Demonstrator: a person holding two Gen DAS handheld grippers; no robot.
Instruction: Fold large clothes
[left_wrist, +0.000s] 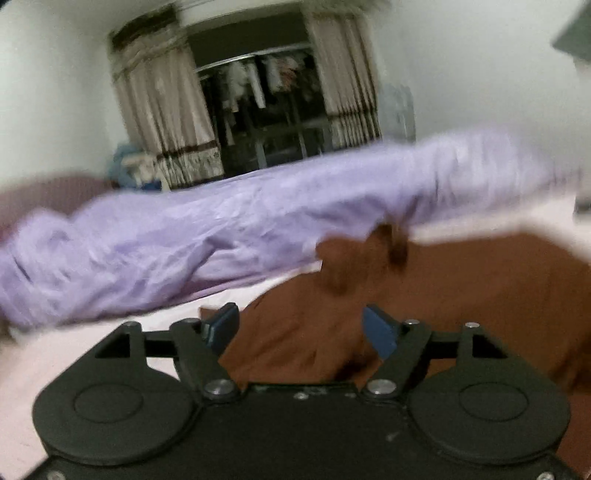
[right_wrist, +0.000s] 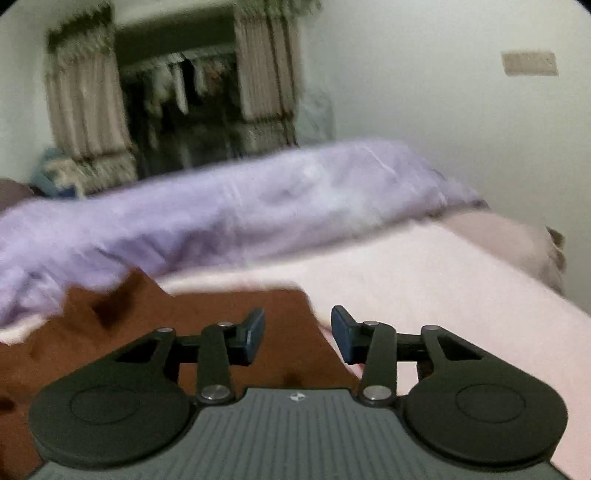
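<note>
While the brown garment (left_wrist: 461, 295) lies spread on the pale pink bed sheet (right_wrist: 443, 295), both sets of jaws hang just above it with nothing between their blue pads. In the left wrist view the cloth fills the ground under and ahead of the left gripper (left_wrist: 299, 328); its jaws stand wide apart, released, and the rumpled brown fabric shows through the gap without touching either pad. A darker fold or loose end of the garment rises a little further ahead, near the edge of the lilac bedding (left_wrist: 221, 236). In the right wrist view the garment's far right corner lies directly below the right gripper (right_wrist: 298, 334): the cloth's edge runs down between the two pads, so the left pad is over brown fabric and the right pad over bare sheet. These jaws are part open and grasp nothing, though whether the pads brush the cloth cannot be told through the blur.

Beyond the garment the lilac bedding lies in a long bunched roll across the bed, from the near left to the far right. A greyish pillow (right_wrist: 517, 236) sits at the bed's far right corner. Behind the bed stand white walls and a dark window (left_wrist: 266, 122) flanked by pale curtains (left_wrist: 162, 107).
</note>
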